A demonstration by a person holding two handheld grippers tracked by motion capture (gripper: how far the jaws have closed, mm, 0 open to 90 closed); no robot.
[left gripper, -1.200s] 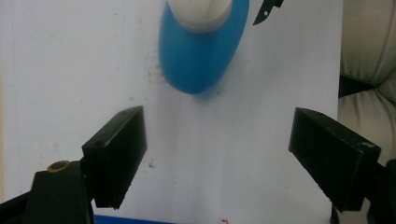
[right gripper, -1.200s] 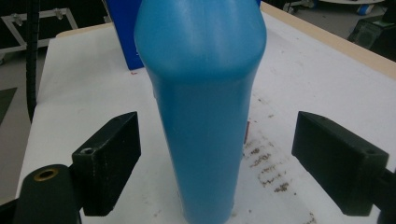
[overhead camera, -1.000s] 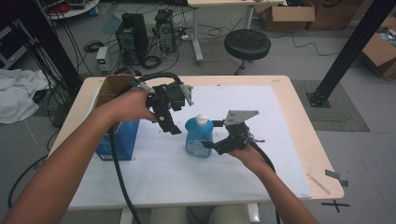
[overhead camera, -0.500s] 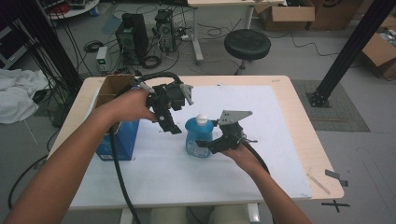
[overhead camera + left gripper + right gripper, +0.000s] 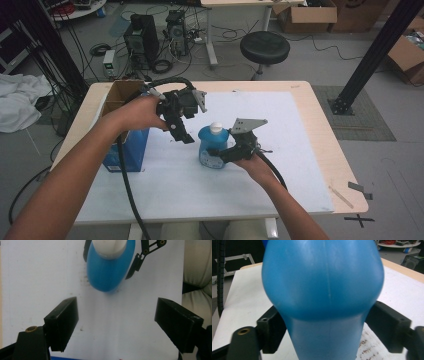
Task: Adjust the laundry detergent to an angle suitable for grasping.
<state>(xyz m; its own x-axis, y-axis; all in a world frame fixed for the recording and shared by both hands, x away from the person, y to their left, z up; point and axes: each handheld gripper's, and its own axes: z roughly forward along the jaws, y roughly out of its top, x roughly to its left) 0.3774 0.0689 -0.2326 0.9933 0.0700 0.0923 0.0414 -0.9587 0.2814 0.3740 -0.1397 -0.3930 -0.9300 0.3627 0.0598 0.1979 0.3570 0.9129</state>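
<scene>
A blue plastic bottle (image 5: 212, 148) with a white cap stands upright on the white mat (image 5: 290, 165) in the high view. My right gripper (image 5: 216, 154) reaches in from the right. Its jaws have just been closing with the bottle between them. In the right gripper view both pads touch the narrow lower body of the bottle (image 5: 322, 290), so my right gripper (image 5: 324, 332) is shut on it. My left gripper (image 5: 181, 134) hovers up and to the left, pointing down. In the left gripper view my left gripper (image 5: 116, 322) is open over bare mat, with the bottle (image 5: 107, 270) beyond its tips.
An open blue cardboard box (image 5: 126, 150) stands at the table's left, under the left forearm. A thick black cable (image 5: 125, 185) hangs from the left gripper over the front edge. The wooden table rim (image 5: 345, 170) shows to the right of the mat. A black stool (image 5: 265, 47) stands behind the table.
My right gripper has slid a little to the left and its jaws now flank the bottle's lower body. The left gripper has stayed where it was.
</scene>
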